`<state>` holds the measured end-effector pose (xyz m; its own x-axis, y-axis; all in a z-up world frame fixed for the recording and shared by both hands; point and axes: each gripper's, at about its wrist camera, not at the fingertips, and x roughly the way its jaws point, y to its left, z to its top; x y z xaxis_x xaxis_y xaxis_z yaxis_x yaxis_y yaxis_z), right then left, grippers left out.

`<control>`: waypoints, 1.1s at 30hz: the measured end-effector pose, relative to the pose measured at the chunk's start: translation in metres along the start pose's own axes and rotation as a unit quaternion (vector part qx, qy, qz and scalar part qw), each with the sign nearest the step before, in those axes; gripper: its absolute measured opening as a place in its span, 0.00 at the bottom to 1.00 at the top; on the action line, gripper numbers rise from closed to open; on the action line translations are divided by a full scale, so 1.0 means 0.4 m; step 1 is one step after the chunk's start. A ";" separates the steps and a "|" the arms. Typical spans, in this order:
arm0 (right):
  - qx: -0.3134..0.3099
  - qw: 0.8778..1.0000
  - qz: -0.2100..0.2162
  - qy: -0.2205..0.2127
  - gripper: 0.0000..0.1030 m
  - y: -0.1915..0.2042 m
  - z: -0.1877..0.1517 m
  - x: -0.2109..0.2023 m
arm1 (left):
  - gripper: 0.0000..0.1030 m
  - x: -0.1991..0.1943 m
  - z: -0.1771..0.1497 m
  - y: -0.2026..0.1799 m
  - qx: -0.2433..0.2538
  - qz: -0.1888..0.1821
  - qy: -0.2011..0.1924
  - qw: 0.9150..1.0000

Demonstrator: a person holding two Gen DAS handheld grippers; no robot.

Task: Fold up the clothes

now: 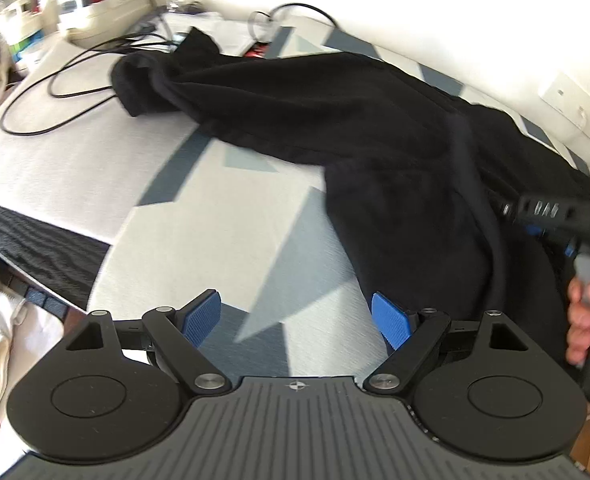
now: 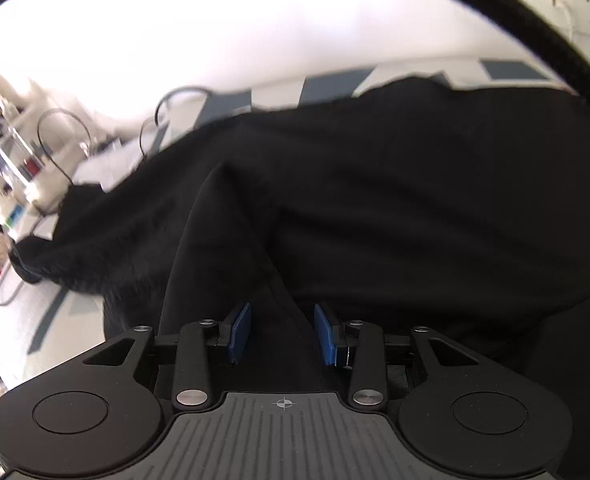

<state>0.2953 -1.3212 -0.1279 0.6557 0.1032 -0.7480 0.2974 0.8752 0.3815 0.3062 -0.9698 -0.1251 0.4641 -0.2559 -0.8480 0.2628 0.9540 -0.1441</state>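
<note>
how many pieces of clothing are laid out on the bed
1: a black garment sprawled across the patterned bedspread, from the cables at the far end to the right tongs. Its folds could hide another dark piece.

One black garment, spread across one bed cover patterned in white and blue-grey. Two grippers: left gripper near, right gripper at the right. Four blue pads, two per gripper. One hand at the right edge. Black cables looped far left, number unclear. One wall socket far right.
</note>
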 end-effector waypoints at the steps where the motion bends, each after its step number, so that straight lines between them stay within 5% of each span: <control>1: -0.004 1.000 0.001 0.007 0.33 0.007 -0.009 0.012 | 0.82 -0.001 0.002 0.008 -0.006 0.005 -0.002 1.000; 10: -0.179 0.978 0.070 0.079 0.32 0.121 -0.100 -0.009 | 0.82 0.045 0.032 0.048 -0.040 0.027 0.006 0.999; 14: -0.105 0.991 0.075 0.047 0.38 0.068 -0.010 -0.050 | 0.82 0.078 0.065 0.018 -0.029 0.029 -0.001 0.999; 15: -0.073 0.994 0.072 0.027 0.43 0.030 0.028 -0.075 | 0.82 0.085 0.075 0.006 -0.025 0.030 -0.006 0.999; 16: -0.045 0.997 0.066 0.002 0.58 -0.013 0.072 -0.101 | 0.82 0.090 0.086 -0.007 -0.023 0.031 -0.012 0.999; 21: 0.072 0.986 -0.048 -0.140 0.62 -0.309 0.275 -0.240 | 0.82 0.112 0.155 -0.061 -0.054 0.028 -0.041 0.997; 25: 0.180 0.941 -0.206 -0.201 0.58 -0.565 0.381 -0.321 | 0.82 0.136 0.236 -0.176 -0.016 0.003 -0.050 0.999; 31: 0.155 0.939 -0.266 -0.152 0.57 -0.821 0.454 -0.241 | 0.90 0.182 0.329 -0.457 0.129 -0.025 -0.081 0.988; 33: 0.105 0.949 -0.270 -0.121 0.56 -0.841 0.466 -0.164 | 0.90 0.234 0.325 -0.519 0.148 -0.007 -0.068 0.987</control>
<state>0.2816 -1.7105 -0.1060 0.5005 -0.4679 -0.7284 0.7508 0.6535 0.0961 0.4049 -1.2121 -0.1084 0.5625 -0.3063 -0.7680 0.4961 0.8681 0.0171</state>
